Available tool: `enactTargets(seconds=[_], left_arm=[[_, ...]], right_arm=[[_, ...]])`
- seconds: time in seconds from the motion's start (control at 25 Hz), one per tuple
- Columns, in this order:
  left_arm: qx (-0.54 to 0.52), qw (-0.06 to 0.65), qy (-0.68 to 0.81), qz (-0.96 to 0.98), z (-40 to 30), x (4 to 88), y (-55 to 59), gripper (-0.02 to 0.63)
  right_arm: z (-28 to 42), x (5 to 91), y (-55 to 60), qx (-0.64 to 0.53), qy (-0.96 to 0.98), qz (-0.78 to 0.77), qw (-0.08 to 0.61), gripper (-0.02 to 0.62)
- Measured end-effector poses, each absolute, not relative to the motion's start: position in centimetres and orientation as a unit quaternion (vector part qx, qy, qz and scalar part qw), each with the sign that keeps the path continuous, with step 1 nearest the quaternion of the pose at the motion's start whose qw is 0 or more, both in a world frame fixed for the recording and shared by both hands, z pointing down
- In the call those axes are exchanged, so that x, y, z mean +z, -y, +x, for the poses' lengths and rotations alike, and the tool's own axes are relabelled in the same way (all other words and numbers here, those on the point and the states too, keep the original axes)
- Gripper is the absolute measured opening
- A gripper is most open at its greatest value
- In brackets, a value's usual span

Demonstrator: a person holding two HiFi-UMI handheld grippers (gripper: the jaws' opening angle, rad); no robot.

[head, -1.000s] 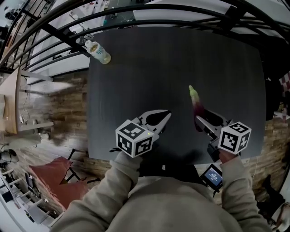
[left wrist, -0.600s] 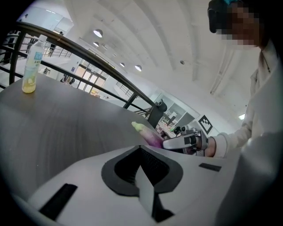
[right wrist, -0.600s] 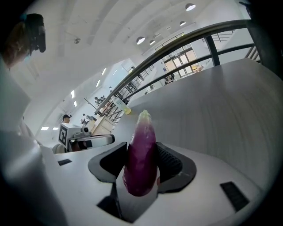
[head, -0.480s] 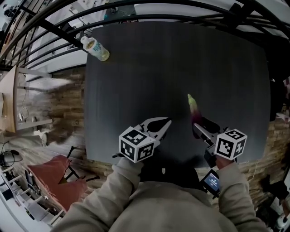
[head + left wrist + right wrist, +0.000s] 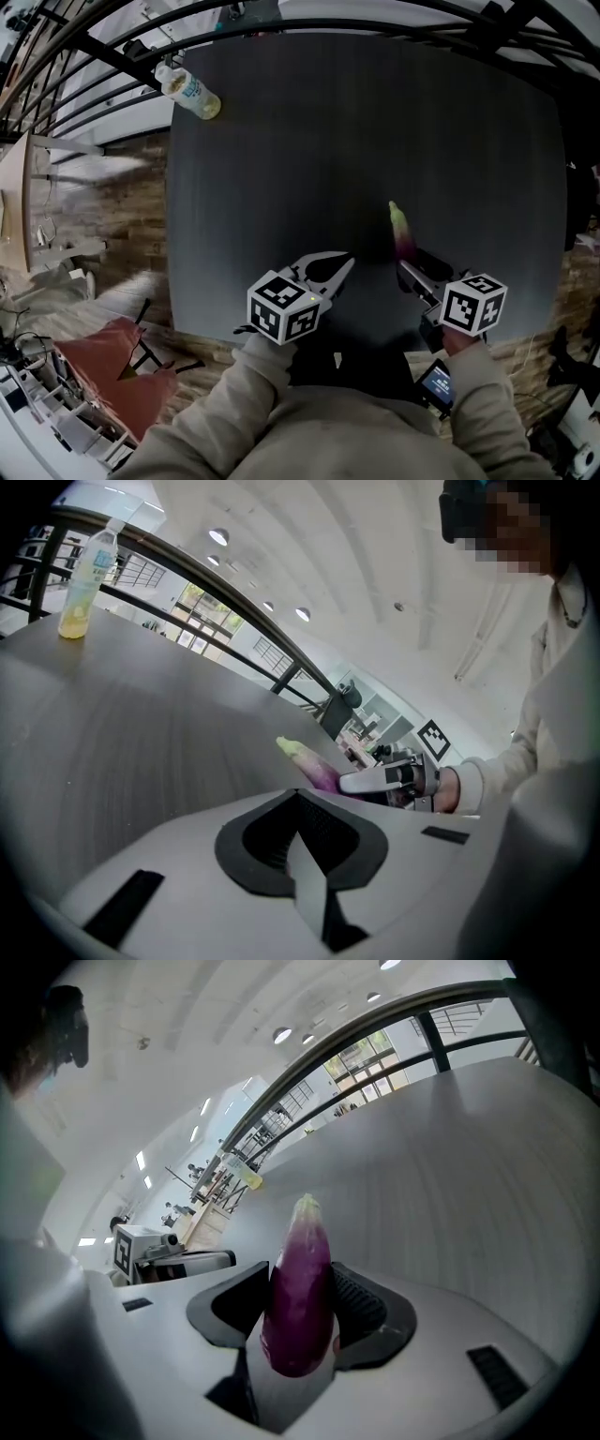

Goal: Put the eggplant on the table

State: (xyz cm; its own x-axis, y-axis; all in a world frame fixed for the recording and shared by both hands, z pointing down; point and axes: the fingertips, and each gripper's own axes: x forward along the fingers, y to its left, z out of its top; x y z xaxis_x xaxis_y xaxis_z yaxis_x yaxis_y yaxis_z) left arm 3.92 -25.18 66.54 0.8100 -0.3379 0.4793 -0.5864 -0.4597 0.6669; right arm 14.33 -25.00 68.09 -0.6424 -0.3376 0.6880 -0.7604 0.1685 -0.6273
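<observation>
Firmly we clamp the eggplant [image 5: 302, 1269] in our right gripper [image 5: 300, 1307] over the table [image 5: 281, 169]; our left gripper [image 5: 298, 803] is closed, empty

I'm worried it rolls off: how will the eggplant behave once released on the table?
The eggplant may roll: it looks round and tapered. Likely stiff, jutting unsupported from the right gripper. Glossy skin may slip.

The table [image 5: 356, 122] top is matt dark grey, finely streaked. The eggplant [image 5: 305, 1232] has smooth, glossy purple skin. The right gripper [image 5: 300, 1272] has a matt grey plastic shell and ribbed black pads [image 5: 361, 1302]. The bottle [image 5: 187, 91] at the table's far left corner is clear plastic.
</observation>
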Motion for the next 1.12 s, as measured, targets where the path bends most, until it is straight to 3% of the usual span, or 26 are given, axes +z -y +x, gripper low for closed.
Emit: enactTargets(seconds=[1.12], left_arm=[[0.142,0.465,0.272,0.830,4.5,69.3,22.3,0.000]], right_arm=[[15.1,73.6,22.7,0.512,0.719,0.403,0.242,0.218]])
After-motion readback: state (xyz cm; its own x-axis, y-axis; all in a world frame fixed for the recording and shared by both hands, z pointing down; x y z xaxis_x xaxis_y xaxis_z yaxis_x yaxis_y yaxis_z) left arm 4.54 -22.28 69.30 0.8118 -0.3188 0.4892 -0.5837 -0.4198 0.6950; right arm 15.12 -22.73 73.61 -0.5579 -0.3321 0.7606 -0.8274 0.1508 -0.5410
